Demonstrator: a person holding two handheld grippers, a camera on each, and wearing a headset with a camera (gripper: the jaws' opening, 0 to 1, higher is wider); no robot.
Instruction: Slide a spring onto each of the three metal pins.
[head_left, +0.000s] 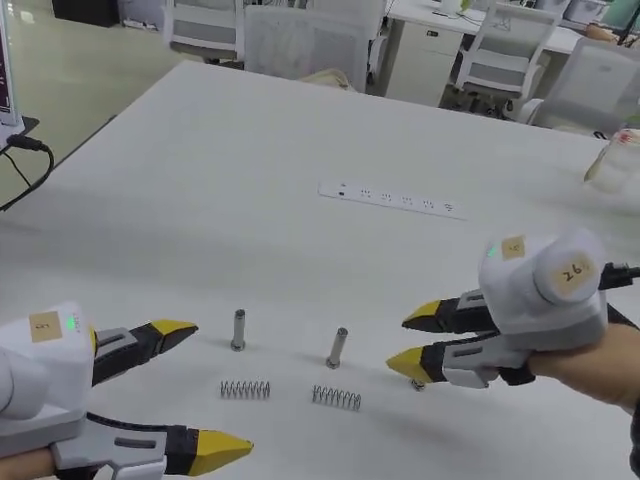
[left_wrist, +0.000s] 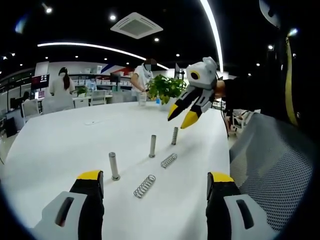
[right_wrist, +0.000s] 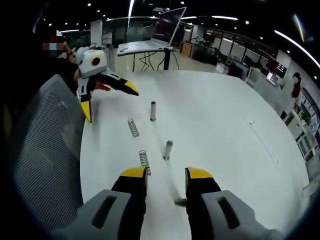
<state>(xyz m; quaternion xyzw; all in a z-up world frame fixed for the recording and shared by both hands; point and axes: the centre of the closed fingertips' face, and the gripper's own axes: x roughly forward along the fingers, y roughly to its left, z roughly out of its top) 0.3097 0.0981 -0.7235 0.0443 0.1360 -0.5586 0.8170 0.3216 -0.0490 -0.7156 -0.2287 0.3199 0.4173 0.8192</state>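
On the tabletop (head_left: 200, 200), near the person's edge: three metal pins in a row, all upright, named here as in the head view.

- Left pin (head_left: 238, 330) and middle pin (head_left: 337, 347): bare, short, smooth grey cylinders on slightly wider bases.
- Right pin (left_wrist: 174, 135): ribbed along its length like a coil in the left gripper view; too small to confirm. Mostly hidden under the right claw in the head view.
- Left spring (head_left: 245, 389) and right spring (head_left: 336, 398): loose, flat on the surface, each just in front of a bare pin and touching neither. Thin steel wire, open-coiled.

Claw states:

- Left claw (head_left: 200, 390): spread wide, holding nothing, low over the near left of the tabletop, tips toward the springs.
- Right claw (head_left: 420, 340): parted to a moderate gap, holding nothing, tips just above the right pin and apart from it in the left gripper view.
- Build of both: white plastic bodies, black jaws, yellow tips tapering to points.

Surface: white, matt, smooth, broad. White power strip (head_left: 390, 198) flat near the middle. Blurred clear bottle (head_left: 612, 160) at the far right.

Room: open-plan office.

- Pale mesh-back chairs (head_left: 300, 40) and further desks.
- Ceiling light strips.
- Potted plant (left_wrist: 165, 87) at the far end.
- Open laptop (right_wrist: 167, 25) on another desk.
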